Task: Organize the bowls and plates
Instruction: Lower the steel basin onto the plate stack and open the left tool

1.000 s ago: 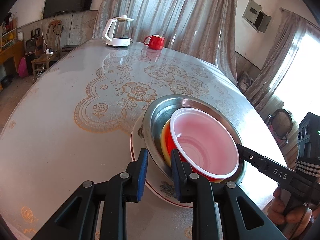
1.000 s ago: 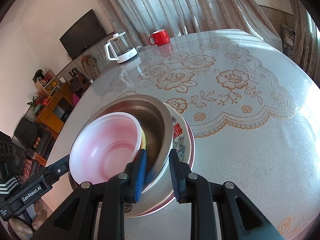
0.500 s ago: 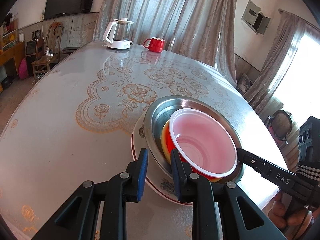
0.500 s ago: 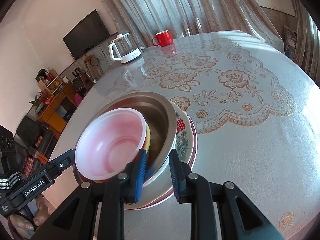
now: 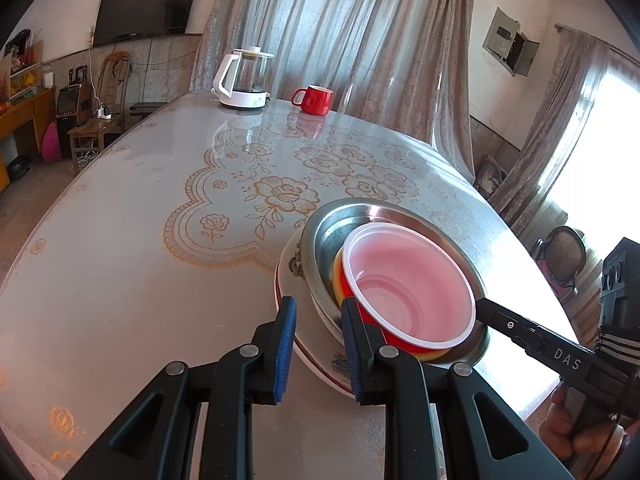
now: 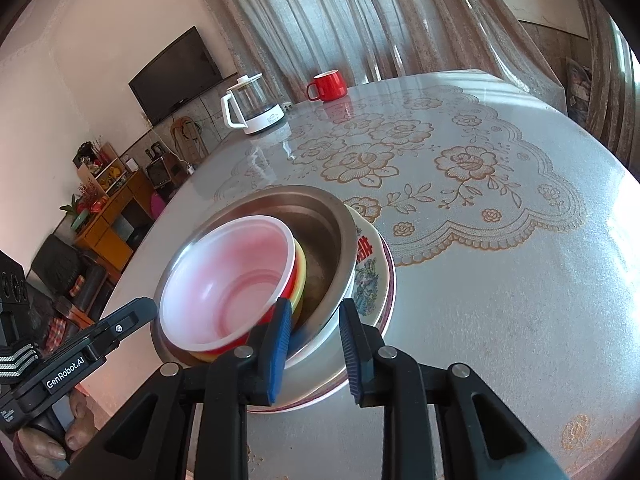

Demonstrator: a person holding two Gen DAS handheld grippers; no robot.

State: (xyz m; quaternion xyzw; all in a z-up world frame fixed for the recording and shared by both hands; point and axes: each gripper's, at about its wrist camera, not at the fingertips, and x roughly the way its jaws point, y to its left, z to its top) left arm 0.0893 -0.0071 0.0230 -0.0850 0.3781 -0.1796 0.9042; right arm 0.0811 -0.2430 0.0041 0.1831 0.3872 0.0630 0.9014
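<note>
- Floral plate: white ceramic, dark red rim line, printed flower motifs plus a red character; bottom of the stack, near the desk edge.
- Metal bowl: wide stainless steel, shiny rim, sits on the plate; looks slightly tilted, and whether the stack rests flat on the desk is unclear.
- Yellow bowl: only the rim edge shows, nested inside the metal bowl.
- Red bowl: plastic, red outside, nested in the yellow one.
- White bowl: translucent plastic liner with white rim, pinkish inside, topmost, empty, mouth up and tipped a bit.
</note>
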